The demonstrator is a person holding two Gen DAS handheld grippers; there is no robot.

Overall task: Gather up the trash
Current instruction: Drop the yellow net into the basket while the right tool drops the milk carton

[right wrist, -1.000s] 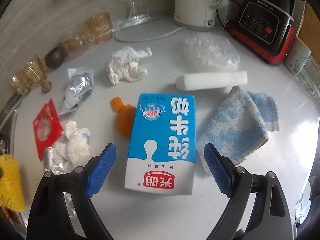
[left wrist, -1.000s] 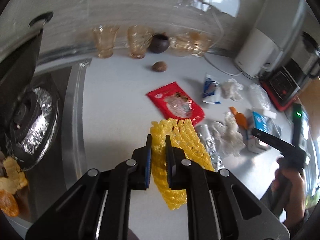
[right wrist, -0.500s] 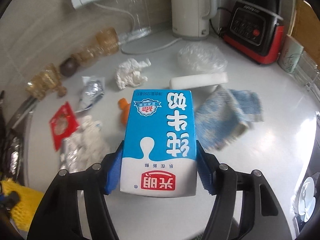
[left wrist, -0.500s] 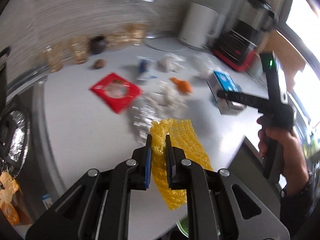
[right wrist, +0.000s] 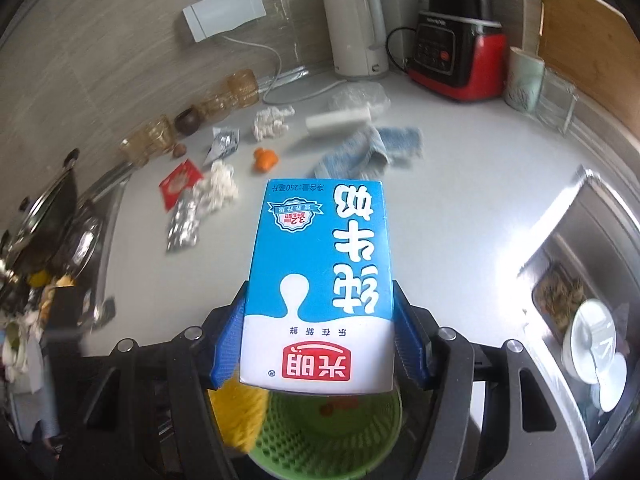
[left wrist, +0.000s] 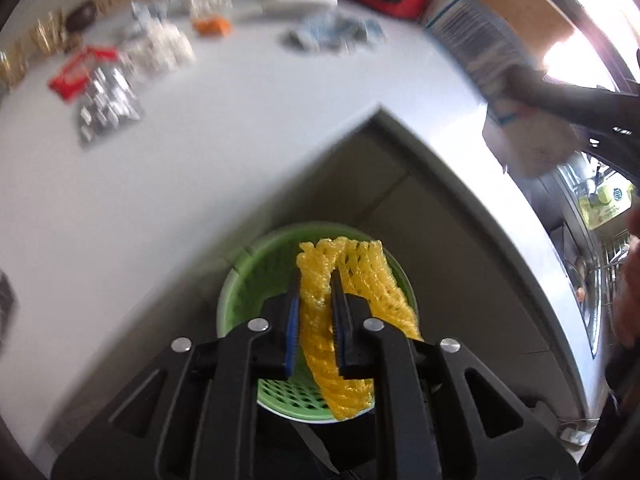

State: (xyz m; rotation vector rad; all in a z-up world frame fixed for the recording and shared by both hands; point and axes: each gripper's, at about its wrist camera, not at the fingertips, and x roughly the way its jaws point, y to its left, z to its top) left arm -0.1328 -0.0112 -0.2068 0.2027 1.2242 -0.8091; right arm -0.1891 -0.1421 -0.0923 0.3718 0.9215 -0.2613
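left gripper [left wrist: 314,308] over the green bin [left wrist: 240,292], jaws opening around yellow foam net [left wrist: 316,320]; right gripper [right wrist: 318,340] pinches milk carton [right wrist: 320,280] above it.

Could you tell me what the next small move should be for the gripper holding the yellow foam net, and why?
Probably let the jaws finish parting so the net drops. The left gripper hangs directly above the green basket on the floor beside the counter, its jaws are just opening, and the yellow foam net between them dangles over the basket's mouth, so it should fall in.
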